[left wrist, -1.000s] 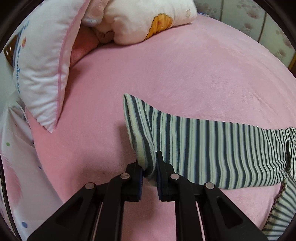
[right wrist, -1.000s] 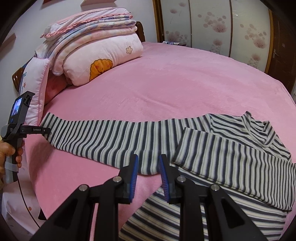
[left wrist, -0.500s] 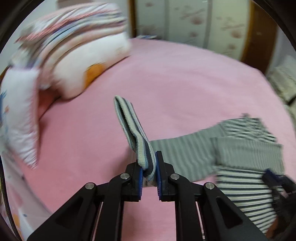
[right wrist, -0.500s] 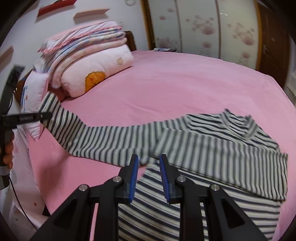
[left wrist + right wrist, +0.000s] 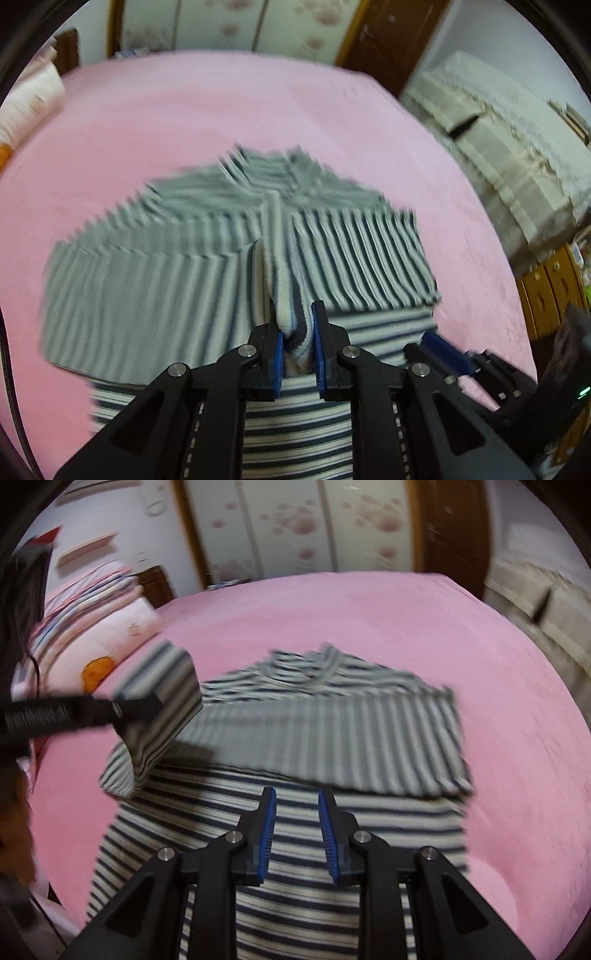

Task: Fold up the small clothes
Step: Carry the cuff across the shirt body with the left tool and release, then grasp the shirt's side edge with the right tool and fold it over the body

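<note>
Left gripper (image 5: 298, 334) has its jaws pinched on the cuff of the striped sleeve (image 5: 162, 698), carried above the striped shirt (image 5: 280, 834) that lies flat on the pink bed (image 5: 332, 624). The sleeve's long axis runs across the chest, toward the other sleeve (image 5: 332, 738) already folded there. Right gripper (image 5: 297, 827) hovers near the shirt's middle, jaws parted and empty, pointing toward the collar.

Pink bedspread (image 5: 369, 620) underneath — stacked pillows (image 5: 103, 627) far left, floral wardrobe doors (image 5: 295, 524) far, cream sofa (image 5: 498, 147) right.
</note>
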A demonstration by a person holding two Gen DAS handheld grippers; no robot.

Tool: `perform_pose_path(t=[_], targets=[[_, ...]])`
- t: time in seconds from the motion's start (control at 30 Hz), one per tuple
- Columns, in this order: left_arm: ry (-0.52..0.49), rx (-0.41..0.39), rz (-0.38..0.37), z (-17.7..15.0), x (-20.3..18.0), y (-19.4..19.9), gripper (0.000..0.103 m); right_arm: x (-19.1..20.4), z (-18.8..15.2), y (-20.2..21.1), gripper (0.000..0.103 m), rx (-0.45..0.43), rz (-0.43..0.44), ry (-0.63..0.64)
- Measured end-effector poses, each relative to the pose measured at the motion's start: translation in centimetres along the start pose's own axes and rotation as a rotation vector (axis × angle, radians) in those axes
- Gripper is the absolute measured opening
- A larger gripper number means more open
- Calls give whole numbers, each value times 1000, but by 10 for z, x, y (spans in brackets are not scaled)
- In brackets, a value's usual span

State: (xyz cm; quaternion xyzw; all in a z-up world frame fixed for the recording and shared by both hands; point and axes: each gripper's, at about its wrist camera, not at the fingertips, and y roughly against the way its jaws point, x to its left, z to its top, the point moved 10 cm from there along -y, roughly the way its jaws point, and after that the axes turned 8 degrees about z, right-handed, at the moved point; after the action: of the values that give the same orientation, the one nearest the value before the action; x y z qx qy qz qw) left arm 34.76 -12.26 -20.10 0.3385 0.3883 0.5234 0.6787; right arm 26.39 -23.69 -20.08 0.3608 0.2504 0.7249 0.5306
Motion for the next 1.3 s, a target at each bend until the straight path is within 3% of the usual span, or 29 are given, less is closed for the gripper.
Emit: perform_pose_path(t=[0.13,0.2,0.23,0.33,0.4,0.5,0.57,0.67,0.8,1.1,1.17,1.2,1.3], targets=[[18,101,-42,-36,-12,-44,30,-40,-18,-7,24,38,-9,-65],[42,109,-47,-42,-9,-48,32,-49,-21,-11,24,50,10,-91],[55,106,-49,-45,-4,-47,39,-50,-22,-13,24,54,21,-104],[99,51,-30,-47,18,-35,54,-50,-19,-19,24,54,58,-123],[108,-19,5,-41,36,-14,57,-43,-15,-24,24,53,92,-125],[103,-105,90,-35,73,7,63,-28,-9,-33,26,60,140,-113],[115,-171,187,-38,107,25,72,-17,-6,-41,32,69,166,-106],[161,-220,297,-52,158,41,73,-5,-4,-53,37,83,195,-99],[232,-222,389,-74,213,45,73,0,-6,-74,37,118,201,-113],[372,-159,414,-123,278,23,73,9,-7,-116,37,163,235,-146],[382,-152,408,-127,282,19,73,20,-7,-118,22,171,230,-97],[381,-149,407,-127,281,14,73,29,-7,-117,7,185,230,-53],[380,-142,403,-130,285,9,73,50,7,-99,7,154,207,60]])
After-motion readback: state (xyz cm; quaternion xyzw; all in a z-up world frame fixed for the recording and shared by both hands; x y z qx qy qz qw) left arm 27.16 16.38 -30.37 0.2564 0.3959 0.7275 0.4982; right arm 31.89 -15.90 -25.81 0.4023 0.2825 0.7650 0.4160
